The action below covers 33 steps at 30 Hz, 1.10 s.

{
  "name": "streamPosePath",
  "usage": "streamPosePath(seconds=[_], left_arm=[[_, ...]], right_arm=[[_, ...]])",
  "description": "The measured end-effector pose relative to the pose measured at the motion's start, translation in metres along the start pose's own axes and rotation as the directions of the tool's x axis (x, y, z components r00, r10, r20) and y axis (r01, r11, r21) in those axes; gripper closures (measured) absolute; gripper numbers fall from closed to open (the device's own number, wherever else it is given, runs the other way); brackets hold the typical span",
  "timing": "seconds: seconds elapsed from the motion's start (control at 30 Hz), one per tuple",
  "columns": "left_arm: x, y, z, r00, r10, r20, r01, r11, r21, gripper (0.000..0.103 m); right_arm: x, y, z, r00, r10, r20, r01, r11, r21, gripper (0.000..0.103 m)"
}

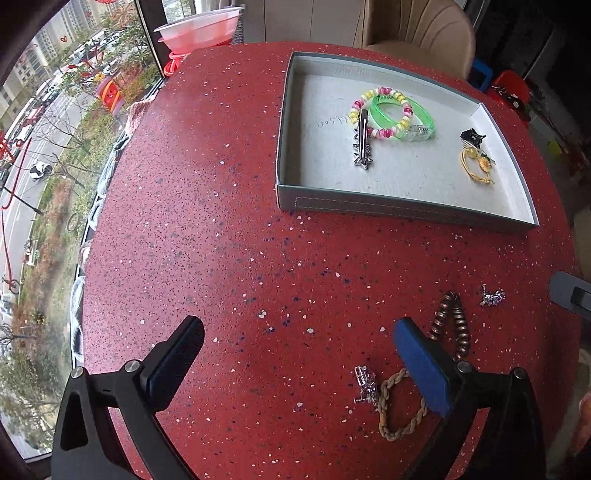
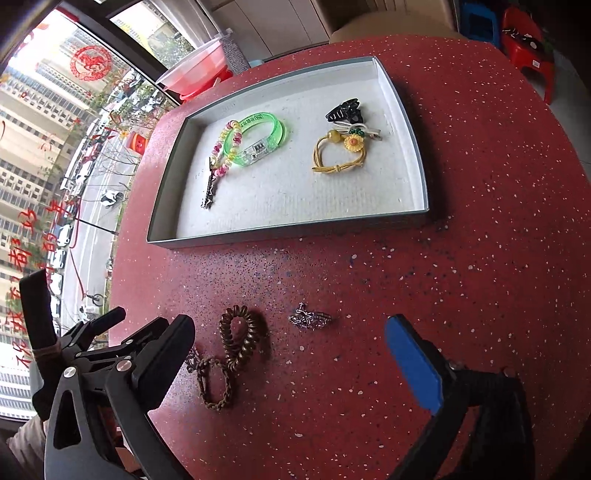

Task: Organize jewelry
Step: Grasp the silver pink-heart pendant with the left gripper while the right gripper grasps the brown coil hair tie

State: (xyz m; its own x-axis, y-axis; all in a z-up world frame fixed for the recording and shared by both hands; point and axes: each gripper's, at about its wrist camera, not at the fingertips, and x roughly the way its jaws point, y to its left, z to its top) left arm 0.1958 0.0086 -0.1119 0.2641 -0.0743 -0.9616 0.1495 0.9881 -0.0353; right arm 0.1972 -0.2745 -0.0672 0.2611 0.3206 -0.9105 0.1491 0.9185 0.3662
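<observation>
A grey tray (image 1: 369,206) on the red speckled table holds a beaded bracelet (image 1: 369,98), a green bangle (image 1: 421,114), a silver hair clip (image 1: 362,144), a black claw clip (image 1: 472,136) and a yellow sunflower hair tie (image 1: 476,166). Nearer me on the table lie a brown spiral hair tie (image 2: 240,332), a small silver brooch (image 2: 310,318), a braided rope bracelet (image 2: 216,384) and a silver charm (image 1: 365,384). My left gripper (image 1: 297,326) is open over bare table, left of these pieces. My right gripper (image 2: 290,325) is open above the brooch, holding nothing.
A pink plastic bowl (image 1: 199,31) stands at the table's far edge by the window. A beige chair (image 1: 417,33) sits behind the tray (image 2: 295,230). Red and blue stools (image 2: 524,33) stand on the floor at the far right. The table's left edge runs along the window.
</observation>
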Motion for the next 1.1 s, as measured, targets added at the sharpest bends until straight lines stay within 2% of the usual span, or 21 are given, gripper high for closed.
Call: streamPosePath(seconds=[0.17, 0.4, 0.57, 0.73, 0.83, 1.03, 1.1], left_arm=[[-0.001, 0.012, -0.018, 1.0, 0.01, -0.01, -0.011, 0.999, -0.035, 0.0], [0.001, 0.012, -0.03, 0.998, -0.057, -0.035, 0.055, 0.997, -0.05, 0.0], [0.007, 0.009, -0.035, 0.996, -0.076, -0.053, 0.072, 0.995, -0.068, 0.0], [0.016, -0.001, -0.036, 0.997, -0.037, -0.066, 0.034, 0.999, -0.042, 0.0], [0.021, -0.003, -0.038, 0.997, -0.023, -0.077, 0.02, 0.999, -0.045, 0.0], [0.024, -0.004, -0.038, 0.997, -0.006, -0.074, 0.003, 0.999, -0.042, 0.0], [0.028, -0.012, -0.034, 0.998, 0.005, -0.069, -0.007, 0.999, -0.035, 0.0]], right_arm=[[0.007, 0.003, -0.015, 0.997, -0.067, -0.037, 0.067, 0.998, -0.016, 0.0], [0.018, 0.006, -0.03, 0.995, -0.071, -0.072, 0.074, 0.997, 0.039, 0.0], [0.026, 0.008, -0.035, 0.994, -0.066, -0.082, 0.073, 0.993, 0.089, 0.001], [0.032, 0.012, -0.033, 0.994, -0.066, -0.086, 0.075, 0.992, 0.106, 0.011], [0.039, 0.018, -0.032, 0.994, -0.057, -0.094, 0.067, 0.993, 0.102, 0.019], [0.058, 0.031, -0.03, 0.989, -0.068, -0.131, 0.077, 0.995, 0.061, 0.031], [0.06, 0.038, -0.029, 0.987, -0.1, -0.125, 0.103, 0.994, 0.023, 0.033]])
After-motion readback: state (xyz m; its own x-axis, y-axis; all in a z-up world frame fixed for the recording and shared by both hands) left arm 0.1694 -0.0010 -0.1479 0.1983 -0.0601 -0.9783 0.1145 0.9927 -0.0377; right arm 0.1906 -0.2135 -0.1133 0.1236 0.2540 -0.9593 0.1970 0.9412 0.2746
